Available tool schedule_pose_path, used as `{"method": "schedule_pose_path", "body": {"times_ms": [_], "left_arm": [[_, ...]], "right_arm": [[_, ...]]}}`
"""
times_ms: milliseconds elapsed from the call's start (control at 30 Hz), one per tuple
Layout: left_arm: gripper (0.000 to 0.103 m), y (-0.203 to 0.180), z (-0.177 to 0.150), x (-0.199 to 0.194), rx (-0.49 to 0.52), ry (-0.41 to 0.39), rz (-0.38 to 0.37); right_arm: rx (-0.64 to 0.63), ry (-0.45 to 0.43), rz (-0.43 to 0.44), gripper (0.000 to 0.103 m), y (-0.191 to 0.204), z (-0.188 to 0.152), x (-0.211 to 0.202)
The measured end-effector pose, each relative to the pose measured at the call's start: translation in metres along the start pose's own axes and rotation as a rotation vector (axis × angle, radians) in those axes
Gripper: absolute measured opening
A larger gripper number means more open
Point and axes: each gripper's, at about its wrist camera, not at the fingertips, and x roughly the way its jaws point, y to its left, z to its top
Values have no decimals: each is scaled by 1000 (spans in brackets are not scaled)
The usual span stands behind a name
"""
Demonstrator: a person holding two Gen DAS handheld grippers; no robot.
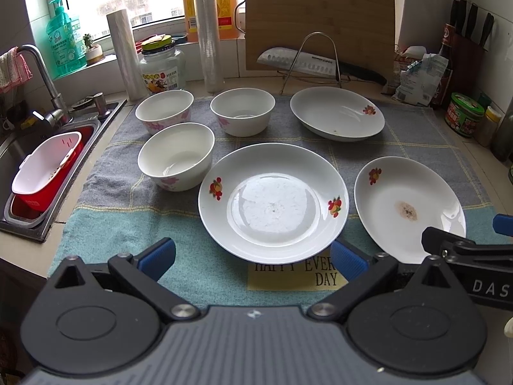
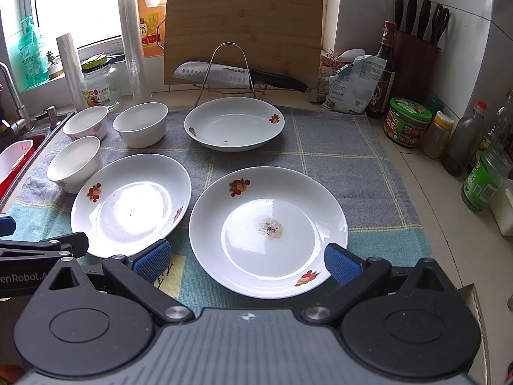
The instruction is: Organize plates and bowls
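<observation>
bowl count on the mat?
3, all on the mat's left side: back-left bowl, middle bowl, front bowl nearest the sink. None look hidden.

A home kitchen. A tiled worktop [image 2: 426,192] carries a dish towel [image 2: 336,147] with plates and bowls laid out. At ten o'clock a steel sink [image 1: 19,147] with a faucet [image 1: 41,73] sits under a window; at twelve a bamboo cutting board [image 2: 243,29] leans behind a cleaver [image 2: 224,75] on a wire rack. At two o'clock stand a knife block [image 2: 416,54], sauce bottles and condiment jars.
</observation>
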Motion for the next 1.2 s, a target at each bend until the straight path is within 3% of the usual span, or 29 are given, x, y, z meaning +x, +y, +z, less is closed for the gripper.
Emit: {"method": "schedule_pose_path", "body": {"times_ms": [1200], "left_arm": [[102, 3, 1, -1, -20, 16, 0]], "right_arm": [[-12, -8, -4, 103, 2, 0, -2]]}}
